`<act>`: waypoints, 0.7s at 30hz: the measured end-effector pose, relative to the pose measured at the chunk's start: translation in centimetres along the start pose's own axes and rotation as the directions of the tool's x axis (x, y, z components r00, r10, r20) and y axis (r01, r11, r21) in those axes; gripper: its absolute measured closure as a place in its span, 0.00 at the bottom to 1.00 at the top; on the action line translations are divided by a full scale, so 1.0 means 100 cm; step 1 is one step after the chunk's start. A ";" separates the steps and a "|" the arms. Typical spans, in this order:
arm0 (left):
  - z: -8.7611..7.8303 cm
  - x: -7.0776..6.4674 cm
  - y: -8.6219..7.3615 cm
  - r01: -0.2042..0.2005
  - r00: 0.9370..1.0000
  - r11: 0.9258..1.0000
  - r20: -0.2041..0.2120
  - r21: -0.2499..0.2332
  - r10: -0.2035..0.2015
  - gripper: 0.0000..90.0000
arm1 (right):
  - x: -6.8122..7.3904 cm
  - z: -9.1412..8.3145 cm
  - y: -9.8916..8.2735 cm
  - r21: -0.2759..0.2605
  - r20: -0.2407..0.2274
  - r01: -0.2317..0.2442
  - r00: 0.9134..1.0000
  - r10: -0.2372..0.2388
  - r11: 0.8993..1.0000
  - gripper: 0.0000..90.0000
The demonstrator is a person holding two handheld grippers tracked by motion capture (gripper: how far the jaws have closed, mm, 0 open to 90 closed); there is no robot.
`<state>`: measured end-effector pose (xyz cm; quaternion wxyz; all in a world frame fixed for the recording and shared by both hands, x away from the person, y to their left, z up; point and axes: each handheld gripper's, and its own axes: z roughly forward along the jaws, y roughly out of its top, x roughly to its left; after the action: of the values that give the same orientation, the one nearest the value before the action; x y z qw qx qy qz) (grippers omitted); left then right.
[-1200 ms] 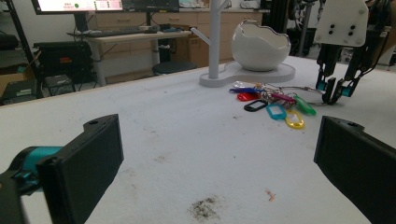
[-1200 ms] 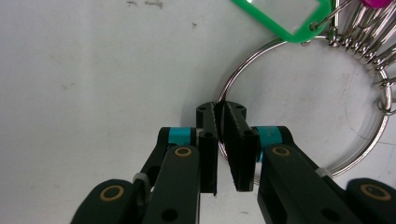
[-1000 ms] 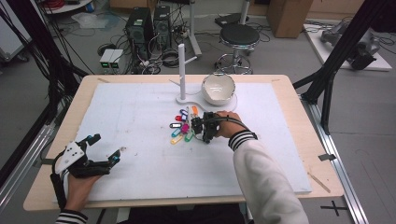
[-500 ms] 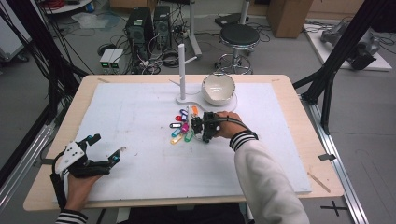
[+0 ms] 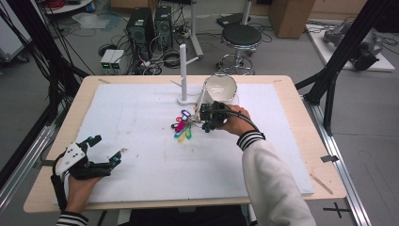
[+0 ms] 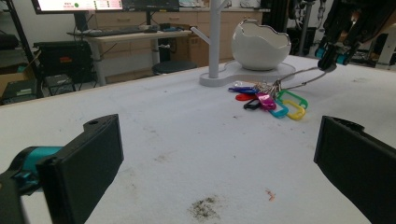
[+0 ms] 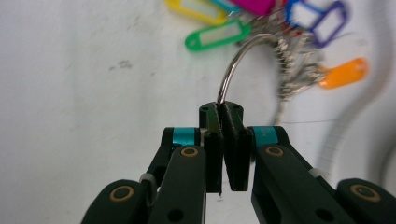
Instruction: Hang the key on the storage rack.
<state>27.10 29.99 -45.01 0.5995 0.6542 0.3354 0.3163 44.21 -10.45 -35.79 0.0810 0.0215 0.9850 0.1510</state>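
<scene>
A bunch of coloured key tags (image 5: 182, 127) on a large metal ring (image 7: 235, 65) lies on the white mat beside a white stand (image 5: 183, 70). My right gripper (image 5: 204, 121) is shut on that ring, its tip (image 7: 223, 110) pinching the wire, with green (image 7: 215, 35) and orange (image 7: 343, 73) tags beyond. In the left gripper view the tags (image 6: 272, 100) rest on the mat and the ring rises to the right gripper (image 6: 333, 52). My left gripper (image 5: 105, 149) rests near the front left corner, open and holding nothing (image 6: 219, 161).
A white egg-shaped bowl (image 5: 220, 86) stands on the stand's base, just behind the right gripper, also in the left gripper view (image 6: 260, 44). The white mat (image 5: 141, 117) covers most of the wooden table (image 5: 301, 122). A dark smudge (image 6: 203, 208) marks the mat.
The right gripper, shut on the ring, has shifted slightly up the table toward the bowl. The left gripper has stayed in place.
</scene>
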 end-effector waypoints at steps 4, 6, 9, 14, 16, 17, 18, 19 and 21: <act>0.000 0.000 0.000 -0.002 1.000 1.000 0.000 0.000 0.002 0.02 | -0.005 -0.012 -0.003 -0.065 0.075 -0.061 0.995 0.066 0.996 0.99; 0.000 0.000 0.000 -0.003 1.000 1.000 0.001 0.000 0.003 0.02 | -0.008 -0.017 -0.006 -0.111 0.093 -0.095 0.990 0.105 0.989 0.99; 0.000 0.000 0.000 -0.003 1.000 1.000 0.001 0.000 0.003 0.02 | -0.012 -0.021 -0.007 -0.164 0.102 -0.114 0.986 0.132 0.980 0.99; 0.000 0.000 0.000 -0.006 1.000 1.000 0.000 0.000 0.006 0.02 | -0.018 -0.028 -0.010 -0.260 0.098 -0.156 0.978 0.186 0.953 0.99; 0.000 0.000 0.000 -0.003 1.000 1.000 0.001 -0.001 0.003 0.02 | -0.020 -0.030 -0.012 -0.277 0.100 -0.165 0.975 0.199 0.947 0.99; 0.000 0.000 0.000 -0.004 1.000 1.000 0.003 0.002 0.004 0.02 | -0.021 -0.030 -0.012 -0.287 0.097 -0.166 0.975 0.201 0.944 0.99; 0.000 0.000 0.000 -0.003 1.000 1.000 0.001 0.000 0.003 0.02 | -0.021 -0.030 -0.013 -0.296 0.097 -0.174 0.973 0.211 0.939 0.99; 0.000 0.000 0.000 -0.003 1.000 1.000 0.002 0.000 0.003 0.02 | -0.022 -0.031 -0.013 -0.307 0.097 -0.183 0.970 0.222 0.934 0.99; 0.000 0.000 0.000 -0.003 1.000 1.000 0.001 0.000 0.003 0.02 | -0.023 -0.033 -0.014 -0.341 0.085 -0.197 0.967 0.239 0.919 0.99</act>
<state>27.09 30.00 -45.01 0.5992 0.6551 0.3341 0.3166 45.91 -12.91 -32.74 0.1274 0.1267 0.9301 0.3202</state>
